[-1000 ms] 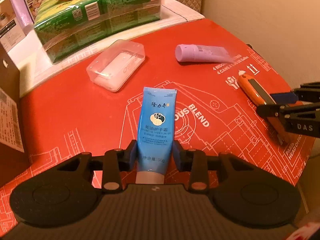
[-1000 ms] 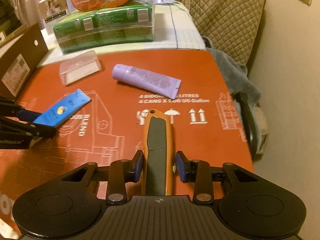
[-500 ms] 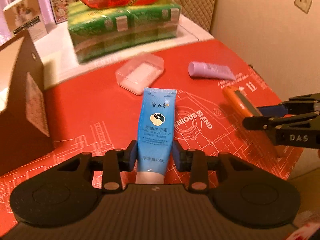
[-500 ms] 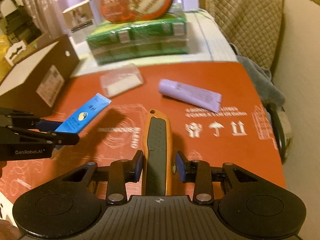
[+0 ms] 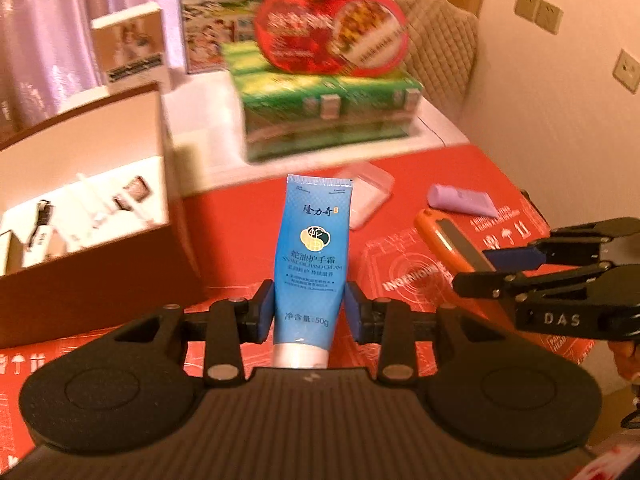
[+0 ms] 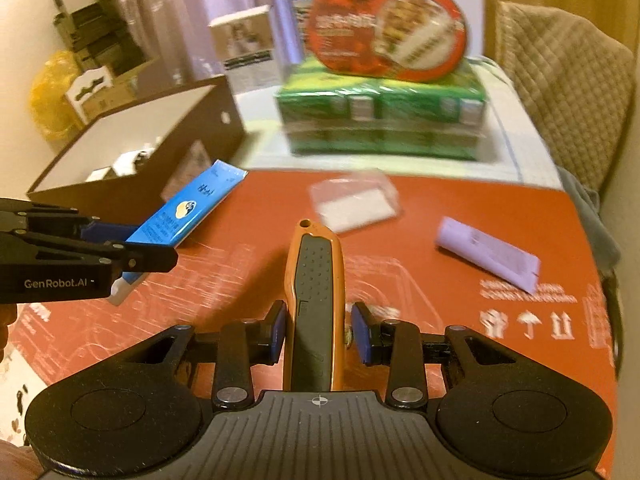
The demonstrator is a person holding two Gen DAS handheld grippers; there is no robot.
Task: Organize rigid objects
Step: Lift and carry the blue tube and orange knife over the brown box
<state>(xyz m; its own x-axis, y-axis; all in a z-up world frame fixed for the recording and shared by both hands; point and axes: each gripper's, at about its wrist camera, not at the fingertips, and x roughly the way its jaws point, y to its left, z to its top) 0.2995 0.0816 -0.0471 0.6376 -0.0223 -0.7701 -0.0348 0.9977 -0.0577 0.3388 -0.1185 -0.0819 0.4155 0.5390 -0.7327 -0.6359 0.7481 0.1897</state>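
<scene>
My left gripper (image 5: 309, 314) is shut on a blue hand-cream tube (image 5: 314, 256), held up off the red surface; the same blue tube (image 6: 188, 208) shows at the left of the right wrist view, in the left gripper (image 6: 132, 252). My right gripper (image 6: 318, 334) is shut on an orange utility knife (image 6: 316, 296) with a grey grip, also lifted. That orange knife (image 5: 448, 240) and the right gripper (image 5: 500, 268) appear at the right of the left wrist view. A brown box (image 5: 100, 200) with a white inside stands open at the left.
On the red printed cardboard (image 6: 440, 320) lie a lilac tube (image 6: 488, 254) and a clear plastic case (image 6: 354, 200). Behind stand green packs (image 6: 384, 120) with a red oval tin (image 6: 384, 32) on top. A quilted chair back (image 6: 560, 80) is at the right.
Both grippers have risen and swung left with their objects. The brown box's open inside has come into view, and the items on the cardboard now lie lower and farther off.
</scene>
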